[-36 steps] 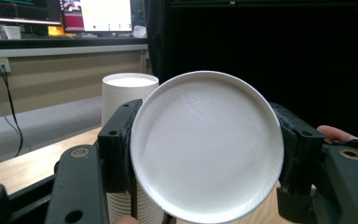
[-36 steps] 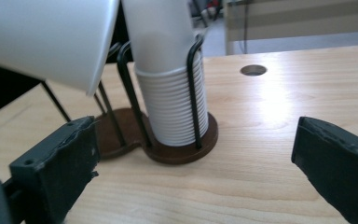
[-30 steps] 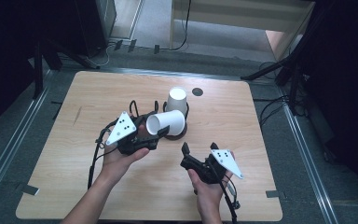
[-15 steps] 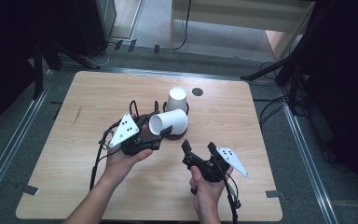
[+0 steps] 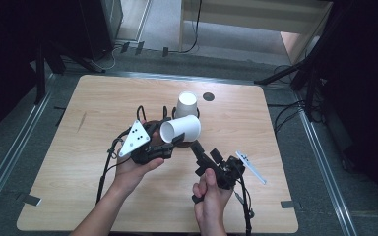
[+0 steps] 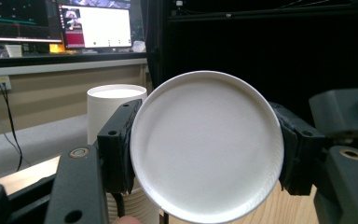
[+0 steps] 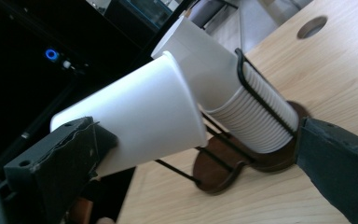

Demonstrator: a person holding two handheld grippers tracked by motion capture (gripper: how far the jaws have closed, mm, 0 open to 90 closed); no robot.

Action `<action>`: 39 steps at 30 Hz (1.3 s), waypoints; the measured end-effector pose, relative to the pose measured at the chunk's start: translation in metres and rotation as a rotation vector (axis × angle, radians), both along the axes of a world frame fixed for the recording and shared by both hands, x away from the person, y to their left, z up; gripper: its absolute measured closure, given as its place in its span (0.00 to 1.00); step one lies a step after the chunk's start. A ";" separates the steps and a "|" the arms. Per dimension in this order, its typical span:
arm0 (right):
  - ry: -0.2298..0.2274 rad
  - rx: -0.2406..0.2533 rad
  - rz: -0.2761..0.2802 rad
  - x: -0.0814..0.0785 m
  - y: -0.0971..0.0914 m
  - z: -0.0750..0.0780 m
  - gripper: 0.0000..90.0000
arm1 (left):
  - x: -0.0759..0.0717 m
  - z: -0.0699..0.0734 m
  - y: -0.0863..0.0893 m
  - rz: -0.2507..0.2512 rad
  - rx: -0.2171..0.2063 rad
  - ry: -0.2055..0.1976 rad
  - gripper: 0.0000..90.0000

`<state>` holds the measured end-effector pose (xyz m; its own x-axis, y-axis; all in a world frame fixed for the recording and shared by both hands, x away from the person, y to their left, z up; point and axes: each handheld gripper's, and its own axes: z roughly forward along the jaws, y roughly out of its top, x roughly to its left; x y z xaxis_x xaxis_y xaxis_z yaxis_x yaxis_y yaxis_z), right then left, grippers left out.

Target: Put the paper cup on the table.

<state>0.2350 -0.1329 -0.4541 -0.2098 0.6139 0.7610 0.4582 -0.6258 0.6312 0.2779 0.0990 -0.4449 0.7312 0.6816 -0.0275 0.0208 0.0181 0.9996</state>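
A white paper cup (image 5: 180,129) lies on its side above the table, and my left gripper (image 5: 170,142) is shut on it near its base. In the left gripper view the cup's round bottom (image 6: 205,144) faces the camera, pinched between both jaws of the left gripper (image 6: 205,140). Just behind it a stack of white cups (image 5: 187,104) stands upside down in a dark wire holder (image 7: 223,172). My right gripper (image 5: 204,153) is open, close below and right of the held cup, jaws pointing at it. In the right gripper view, the right gripper (image 7: 193,140) stands wide apart before the cup (image 7: 140,121) and the stack (image 7: 233,98).
The wooden table (image 5: 88,147) has a round hole (image 5: 208,96) right of the stack. Metal rails run along its left and right sides. Cables trail from both grippers over the table. Dark stands and lit monitors (image 6: 95,25) lie beyond the far edge.
The right gripper has turned and edged up-left toward the held cup. The left gripper and its cup have kept still.
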 end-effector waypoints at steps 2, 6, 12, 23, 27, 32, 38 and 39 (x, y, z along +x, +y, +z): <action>0.011 0.042 0.005 0.001 0.001 0.001 0.00 | 0.000 -0.001 -0.002 -0.007 0.000 -0.001 0.39; 0.021 0.079 0.008 0.001 0.006 0.006 0.00 | -0.001 -0.001 -0.003 -0.008 0.003 -0.004 0.39; 0.061 0.163 0.003 0.004 0.008 0.008 0.00 | -0.002 -0.003 -0.004 -0.009 -0.003 -0.008 0.39; 0.183 0.397 0.040 0.012 0.011 0.007 0.01 | -0.004 -0.004 -0.006 -0.012 -0.001 -0.021 0.39; 0.214 0.453 0.045 0.013 0.013 0.007 0.01 | -0.004 -0.004 -0.006 -0.013 -0.005 -0.029 0.39; 0.277 0.552 0.066 0.017 0.015 0.006 0.01 | -0.005 -0.006 -0.007 -0.017 0.001 -0.033 0.39; 0.336 0.636 0.065 0.022 0.017 0.003 0.01 | -0.006 -0.006 -0.008 -0.020 0.004 -0.040 0.39; 0.344 0.646 0.065 0.022 0.017 0.003 0.01 | -0.006 -0.006 -0.008 -0.021 0.008 -0.043 0.39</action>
<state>0.2572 -0.1163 -0.4509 0.0856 0.0147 0.9962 0.6125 -0.7894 -0.0410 0.2716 0.0911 -0.4514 0.7456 0.6664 0.0092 -0.0215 0.0102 0.9997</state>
